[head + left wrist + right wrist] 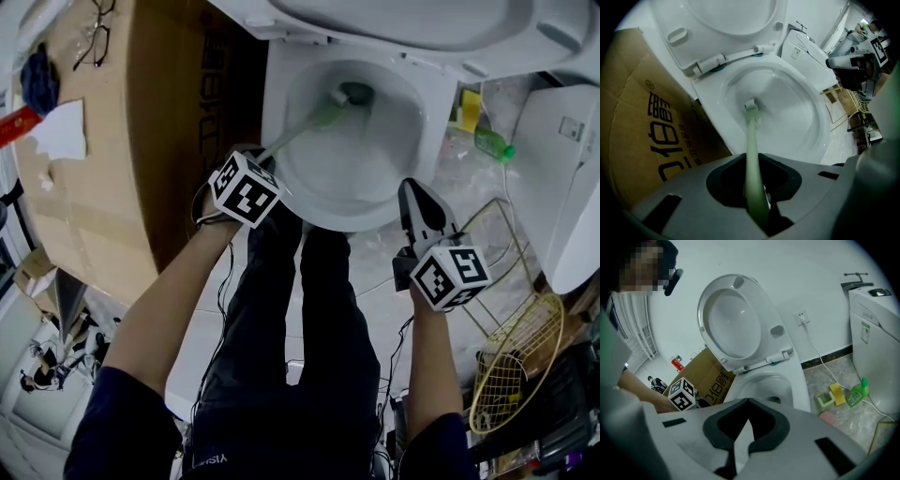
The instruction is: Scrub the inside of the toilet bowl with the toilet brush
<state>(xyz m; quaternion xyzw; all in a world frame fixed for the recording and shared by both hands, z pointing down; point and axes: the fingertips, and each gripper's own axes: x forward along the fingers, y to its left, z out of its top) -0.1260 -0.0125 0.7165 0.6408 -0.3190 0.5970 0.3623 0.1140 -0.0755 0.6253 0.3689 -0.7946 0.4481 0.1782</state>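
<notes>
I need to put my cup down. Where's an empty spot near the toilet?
The top of the cardboard box is mostly bare, between the white paper and the toilet. The floor on the toilet's other side is crowded: a green bottle, a yellow sponge and a wire basket.

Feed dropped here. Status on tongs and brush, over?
Left tongs shut on toilet brush, head deep in toilet bowl. Right tongs shut, empty, by the front rim. Bowl unobstructed.
</notes>
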